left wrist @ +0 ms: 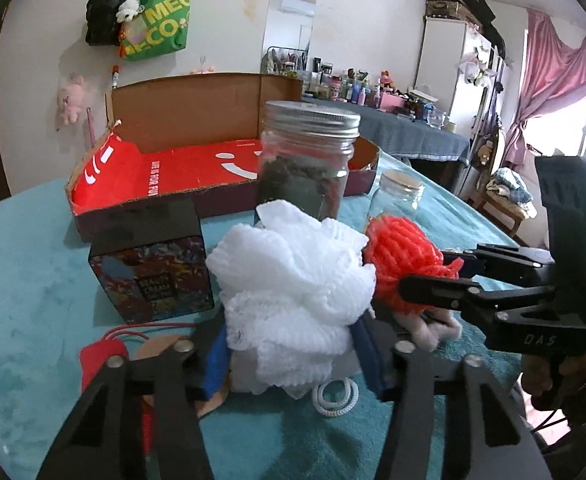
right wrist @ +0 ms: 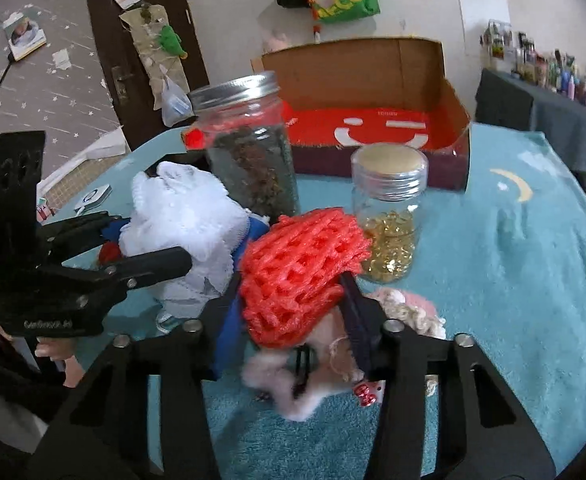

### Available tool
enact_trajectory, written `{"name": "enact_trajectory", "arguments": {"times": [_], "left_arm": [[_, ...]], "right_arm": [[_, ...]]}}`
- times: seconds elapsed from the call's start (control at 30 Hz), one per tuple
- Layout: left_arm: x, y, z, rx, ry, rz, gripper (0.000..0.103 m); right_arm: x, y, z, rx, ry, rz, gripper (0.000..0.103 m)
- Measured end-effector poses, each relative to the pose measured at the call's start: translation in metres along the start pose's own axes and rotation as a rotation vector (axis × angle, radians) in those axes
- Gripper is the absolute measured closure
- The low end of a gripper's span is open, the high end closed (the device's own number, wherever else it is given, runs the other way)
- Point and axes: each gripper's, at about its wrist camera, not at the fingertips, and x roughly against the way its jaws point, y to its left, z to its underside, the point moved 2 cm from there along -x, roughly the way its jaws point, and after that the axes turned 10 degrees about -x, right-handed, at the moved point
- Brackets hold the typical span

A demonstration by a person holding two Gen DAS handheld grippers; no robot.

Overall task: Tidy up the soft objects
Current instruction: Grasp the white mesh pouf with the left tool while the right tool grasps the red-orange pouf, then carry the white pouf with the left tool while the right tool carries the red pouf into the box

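My left gripper [left wrist: 293,336] is shut on a white foam net [left wrist: 293,276], which bulges between its blue-padded fingers just above the teal cloth. My right gripper [right wrist: 293,300] is shut on an orange-red foam net [right wrist: 305,272], right beside the white one; a pink plush toy [right wrist: 293,380] lies under it. In the left wrist view the orange net [left wrist: 405,256] and the right gripper [left wrist: 449,276] sit to the right of the white net. In the right wrist view the white net [right wrist: 185,216] and the left gripper [right wrist: 141,240] sit to the left.
An open cardboard box [left wrist: 197,108] with a red inside stands at the back. A tall jar with a metal lid [left wrist: 305,160] and a small jar [right wrist: 389,208] stand just behind the nets. A dark printed box [left wrist: 153,264], a red item [left wrist: 97,360] and a white cord loop [left wrist: 337,396] lie nearby.
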Motion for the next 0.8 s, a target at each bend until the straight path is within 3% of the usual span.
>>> {"name": "enact_trajectory", "arguments": {"times": [0.27,0.8], "left_arm": [[0.011,0.0,0.001,-0.007,-0.021,0.003,0.064],[0.055,0.02,-0.009,0.006,-0.062,-0.02,0.068]], "right_arm": [[0.012,0.002,0.002,-0.009,-0.024,-0.001,0.07],[0.05,0.011,-0.002,-0.013,-0.09,0.005,0.07]]}}
